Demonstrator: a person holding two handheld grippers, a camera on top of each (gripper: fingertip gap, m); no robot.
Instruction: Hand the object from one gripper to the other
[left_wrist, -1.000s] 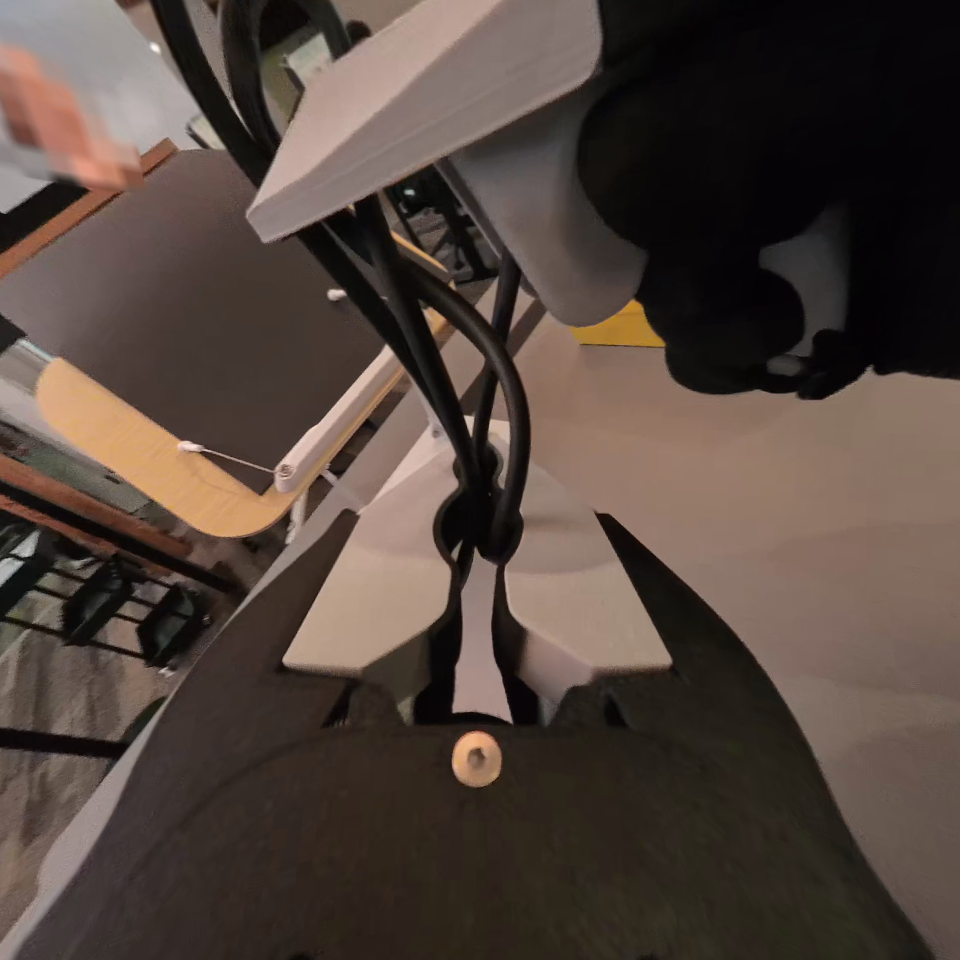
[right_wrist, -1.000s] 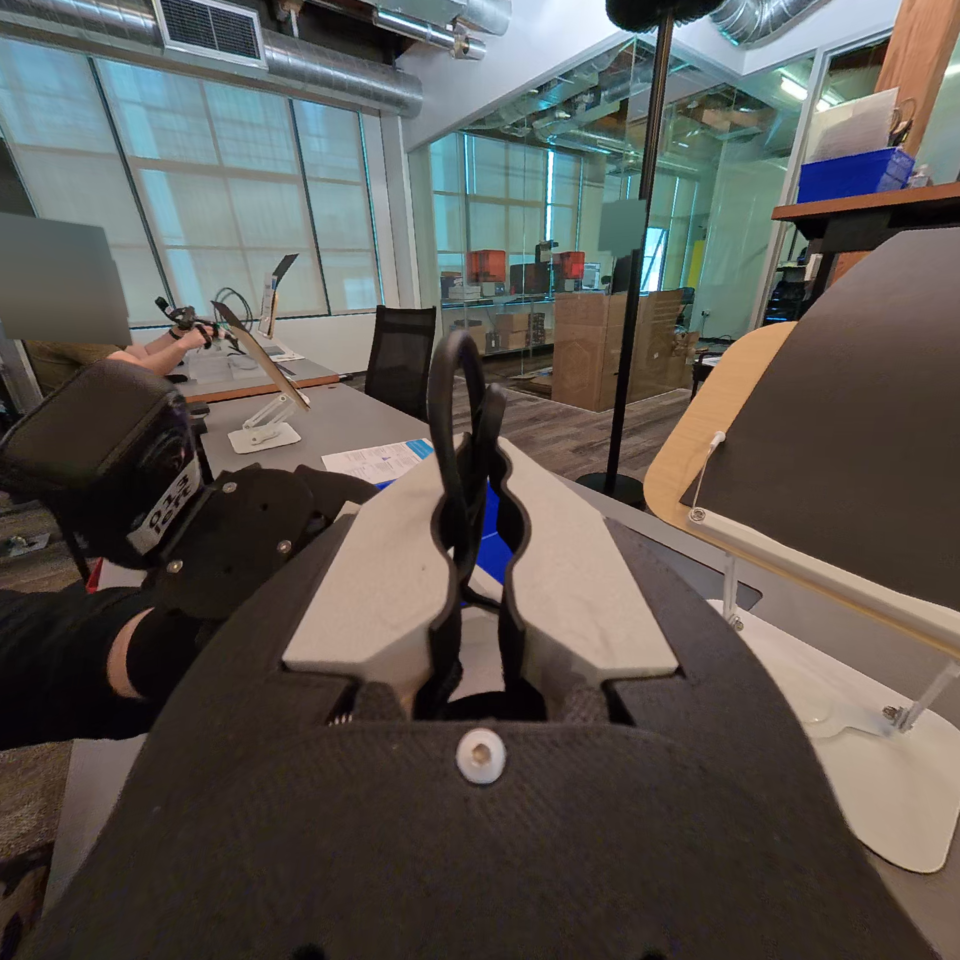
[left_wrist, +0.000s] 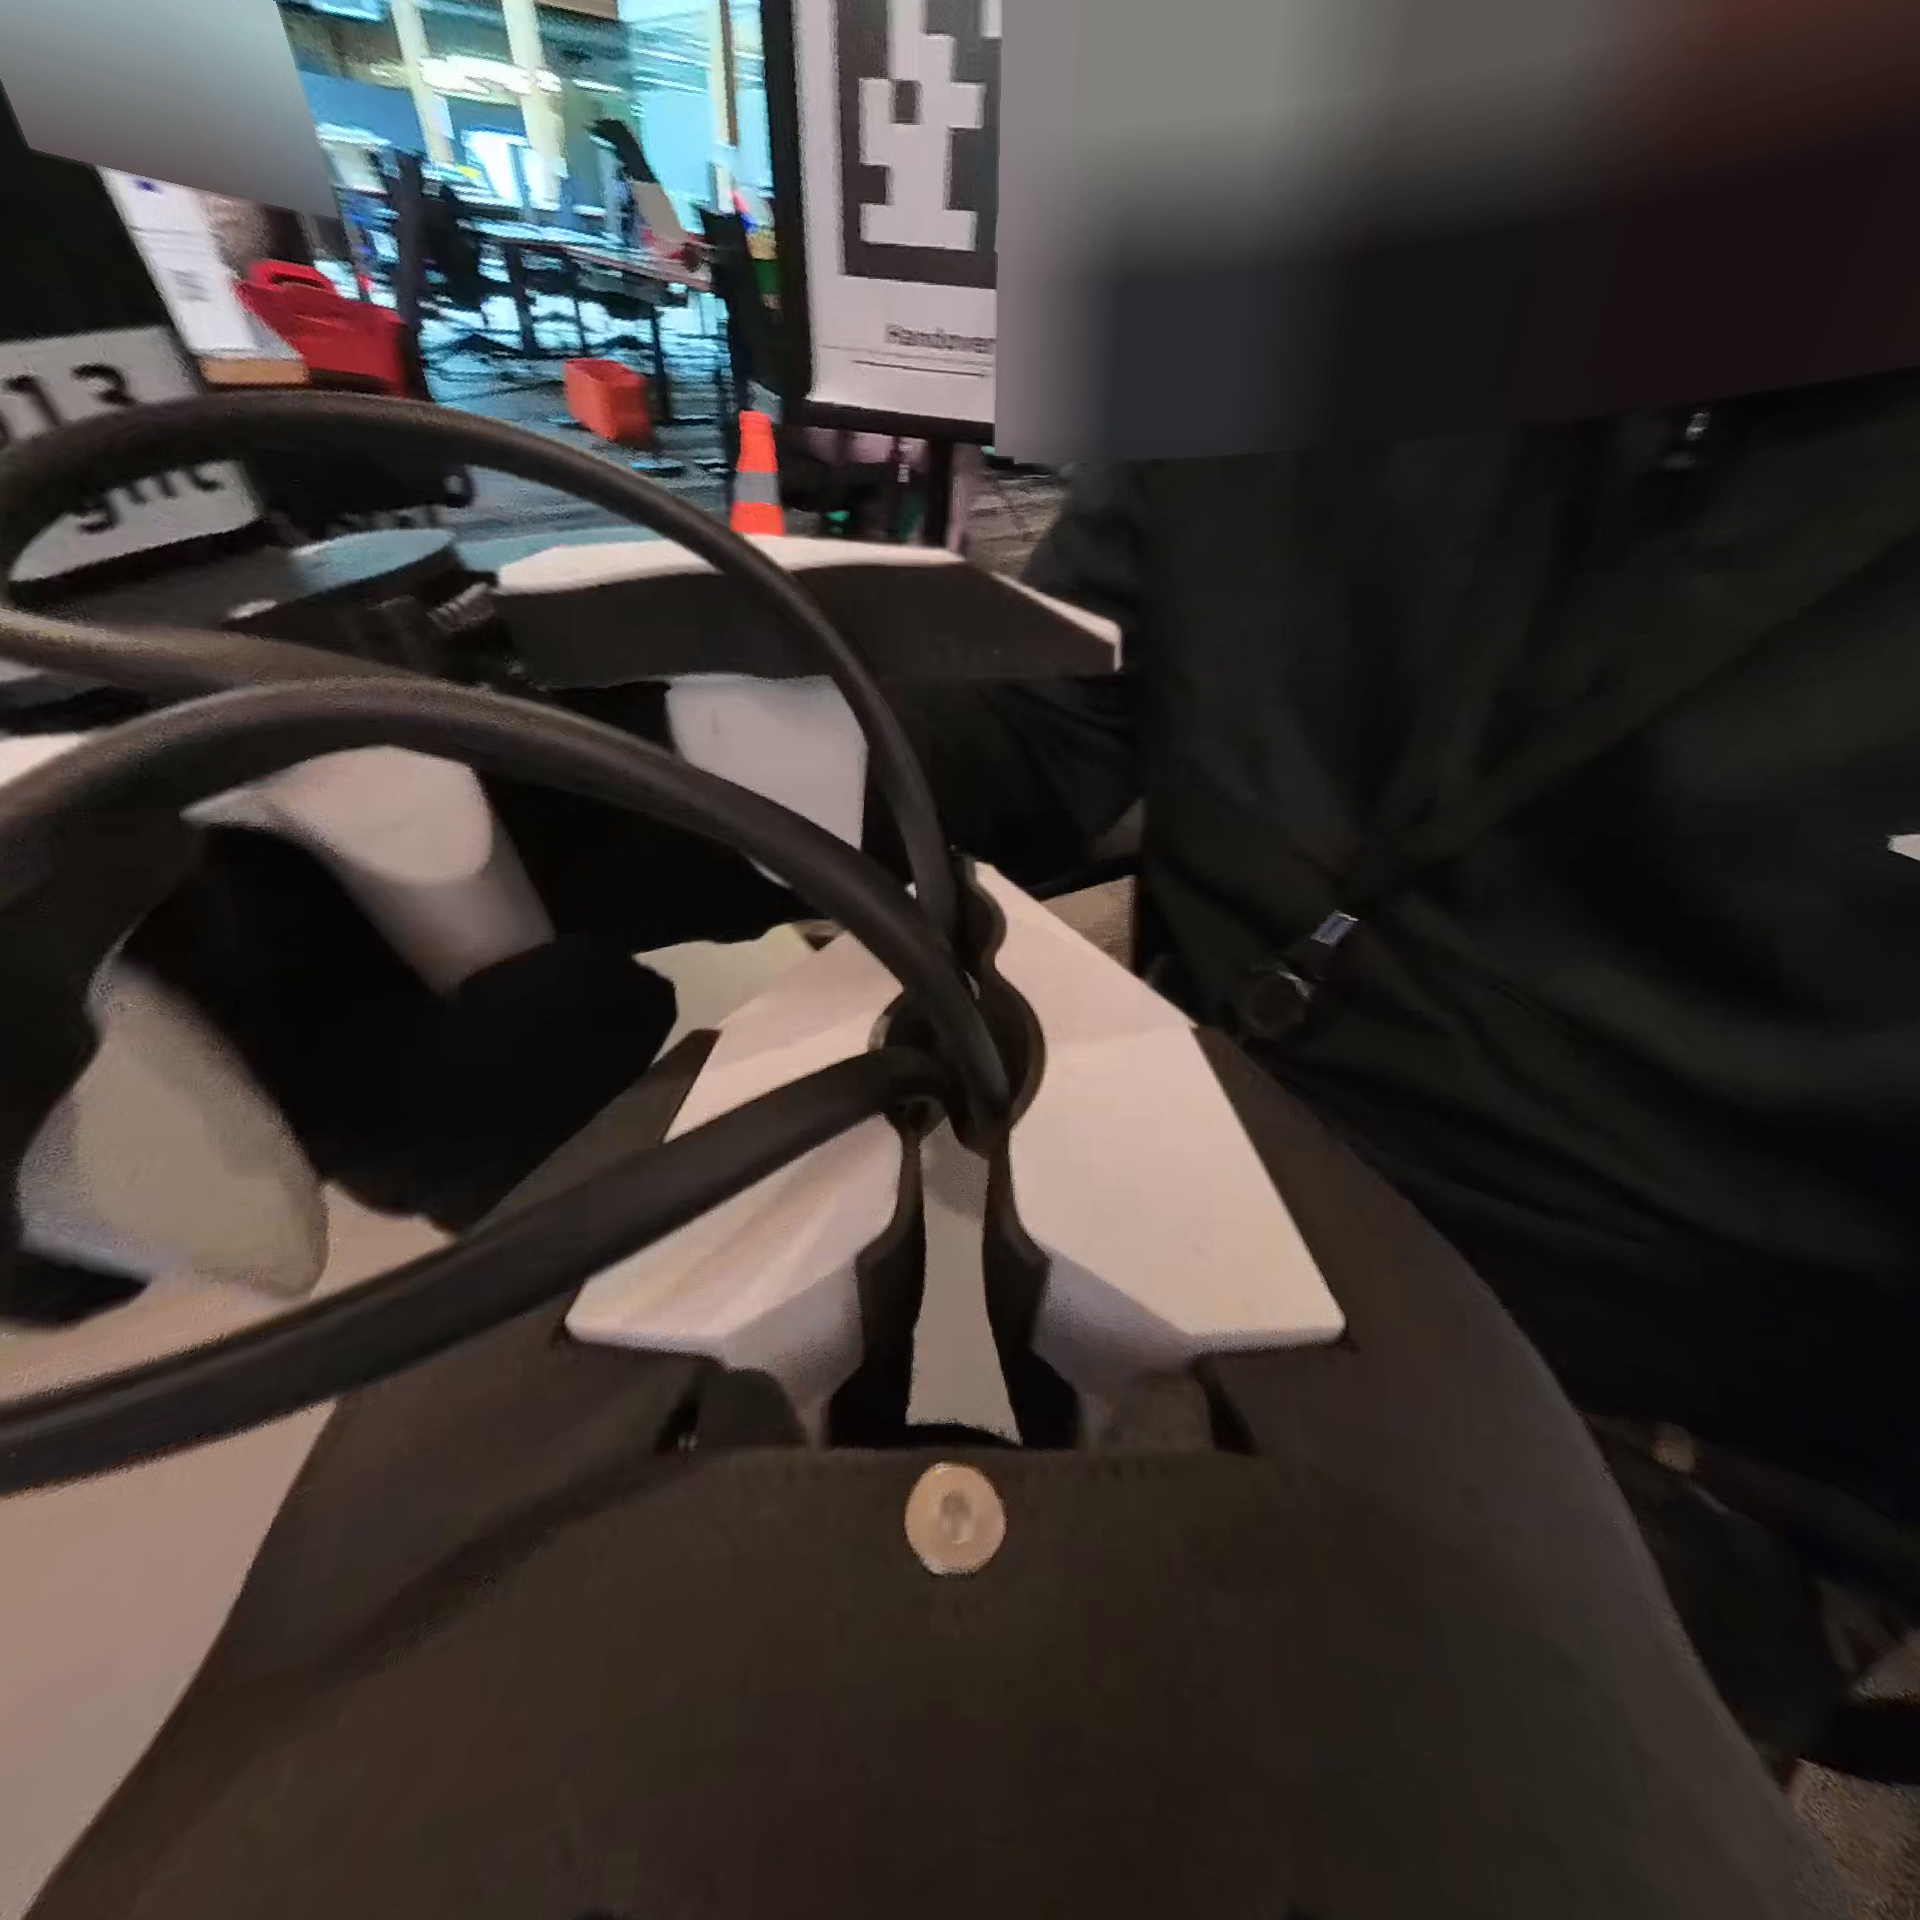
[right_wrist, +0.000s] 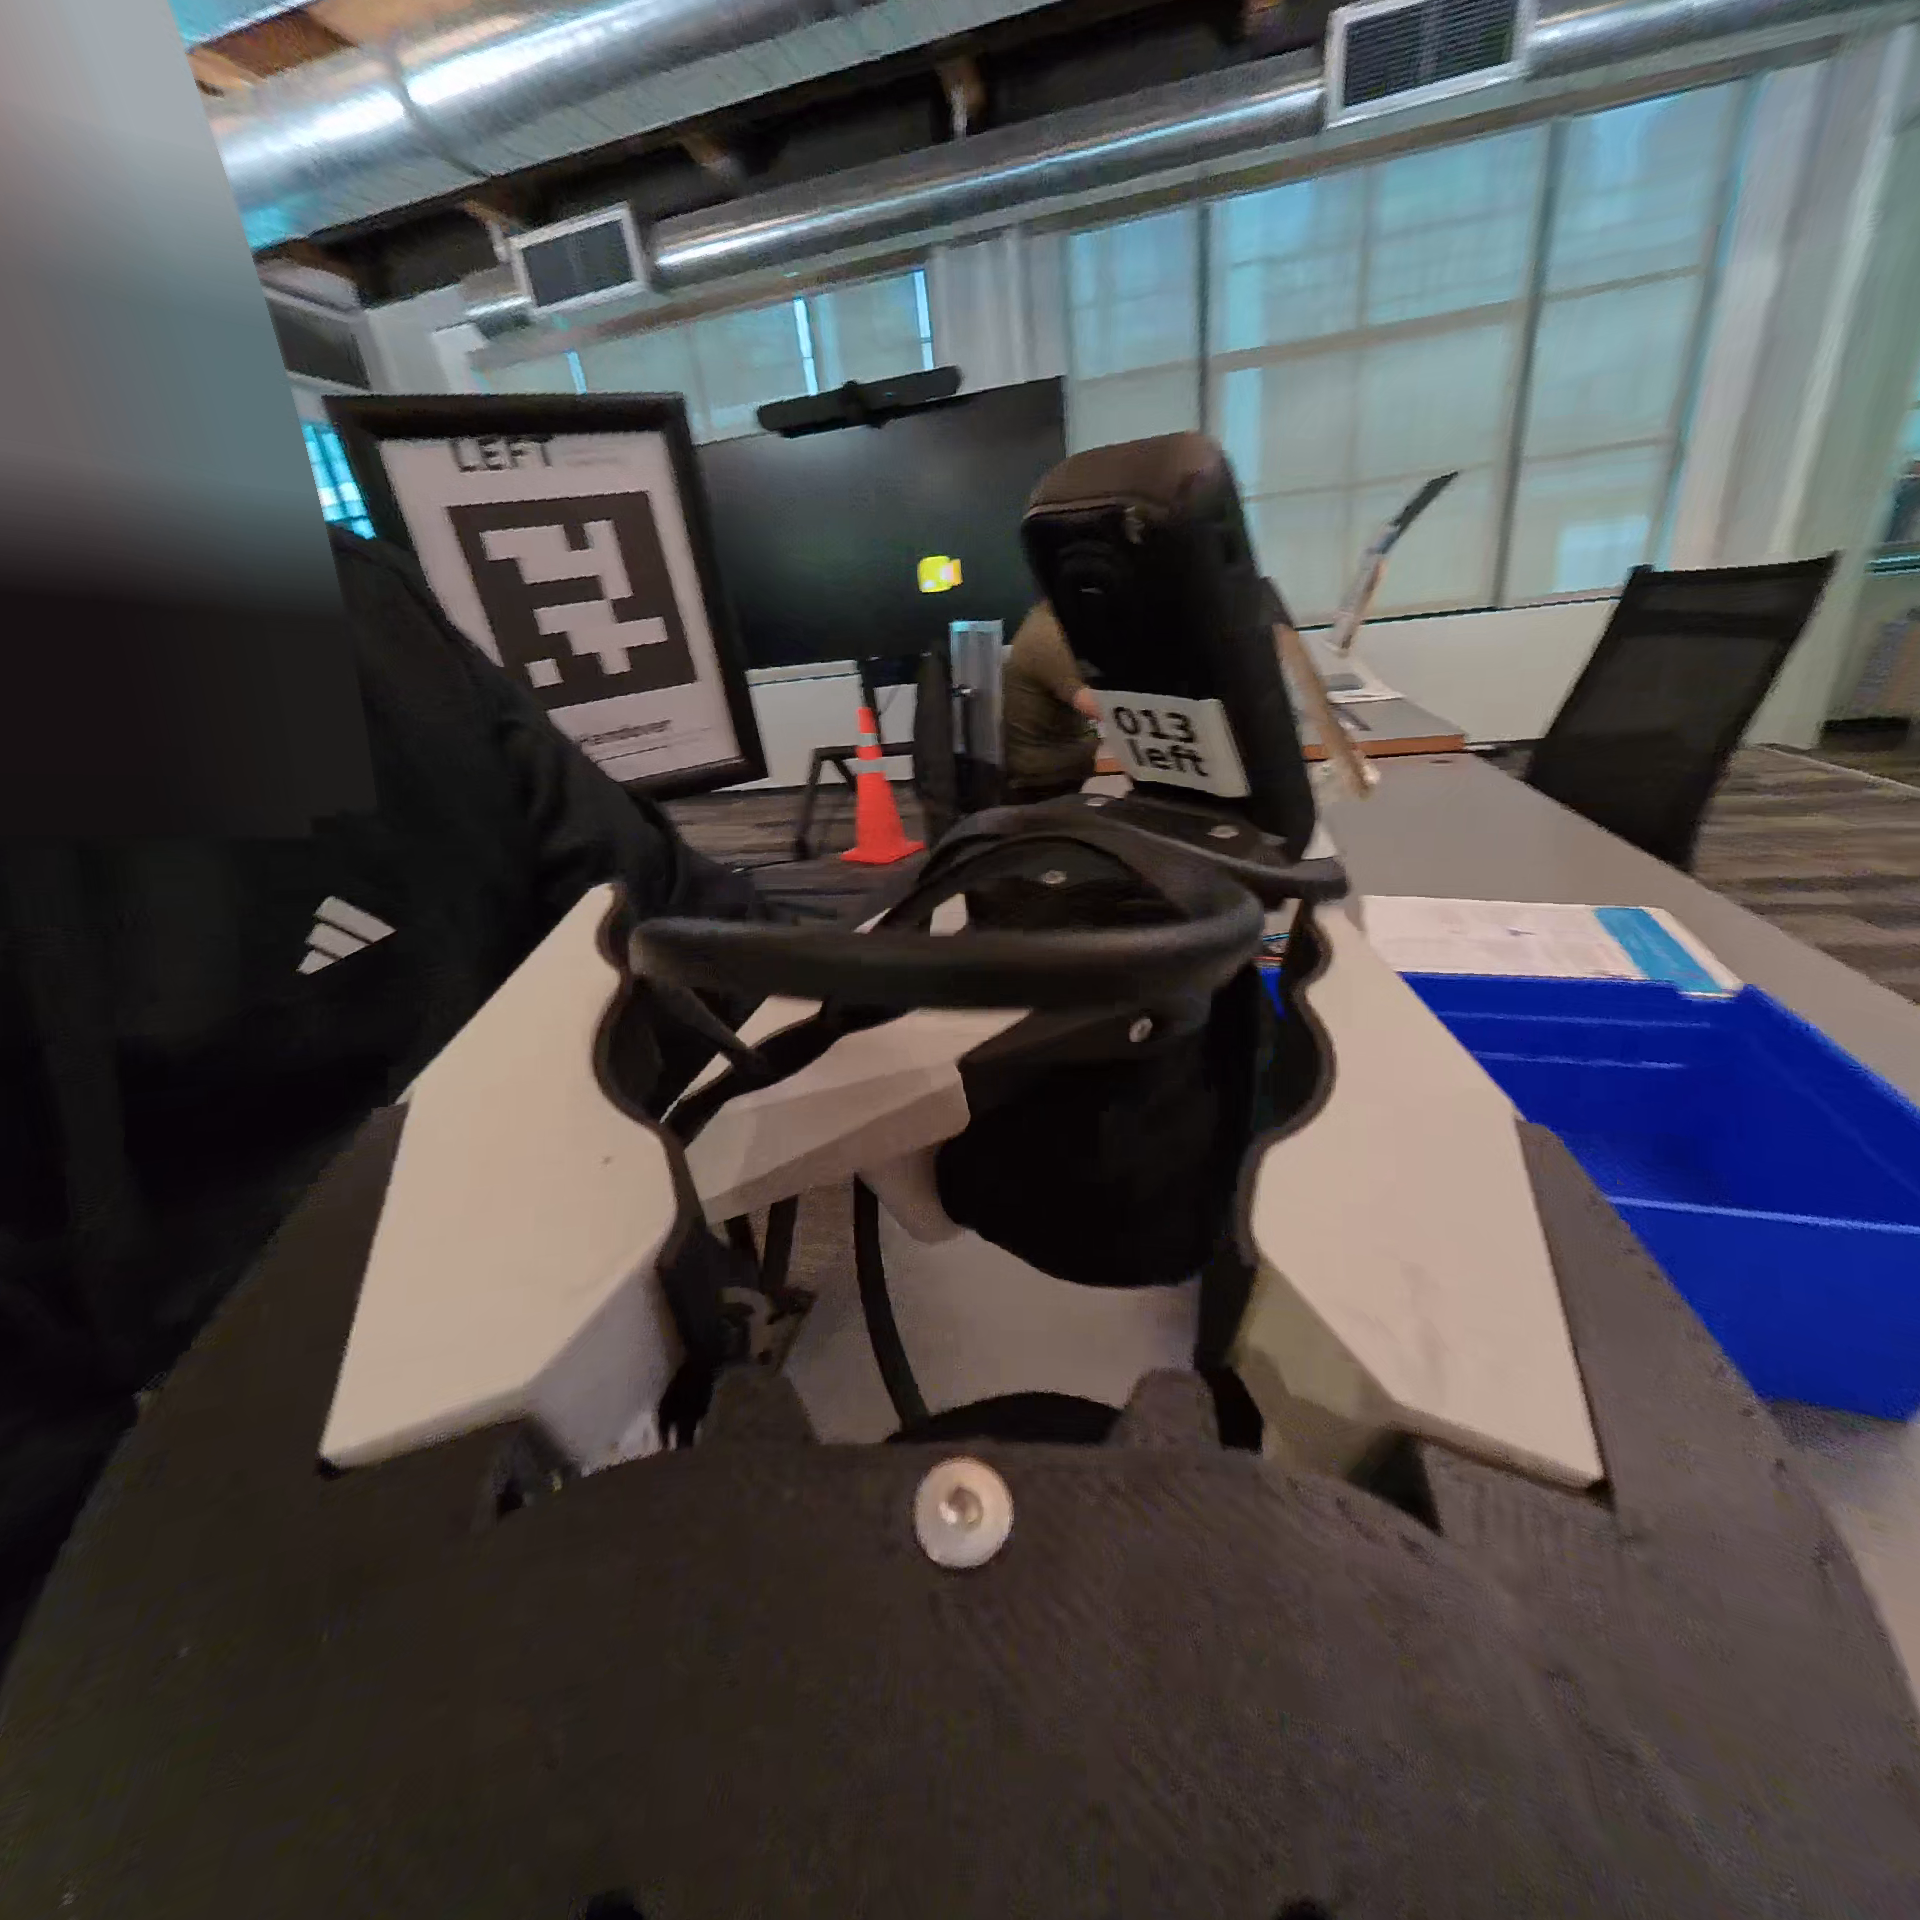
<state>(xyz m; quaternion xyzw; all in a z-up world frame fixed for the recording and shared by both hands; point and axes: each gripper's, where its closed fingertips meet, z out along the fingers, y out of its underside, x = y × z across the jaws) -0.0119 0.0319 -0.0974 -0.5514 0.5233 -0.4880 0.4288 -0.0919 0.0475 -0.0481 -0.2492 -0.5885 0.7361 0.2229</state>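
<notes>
A black cable (left_wrist: 582, 727) coiled in loops is the object. My left gripper (left_wrist: 966, 997) is shut on the bunched loops, which arc out to the left. In the right wrist view my right gripper (right_wrist: 961, 920) is open, its white fingers (right_wrist: 499, 1143) spread wide on both sides of the cable (right_wrist: 935, 961). One loop lies across the gap between them. The left gripper (right_wrist: 790, 1101) faces the right one from close range and holds the coil inside that gap. A black-gloved hand (left_wrist: 468, 1070) grips the right gripper's white handle at the left of the left wrist view.
A blue bin (right_wrist: 1662, 1143) and a paper sheet (right_wrist: 1507, 935) lie on the grey table (right_wrist: 1455, 831) to the right. Behind are a framed marker board (right_wrist: 561, 592), an orange cone (right_wrist: 878, 790) and a black chair (right_wrist: 1683, 696). A person in black clothing (left_wrist: 1507, 935) is close by.
The right gripper was shut on the cable and now stands open. The left gripper stays shut on it. Both grippers have swung round to face the room and each other.
</notes>
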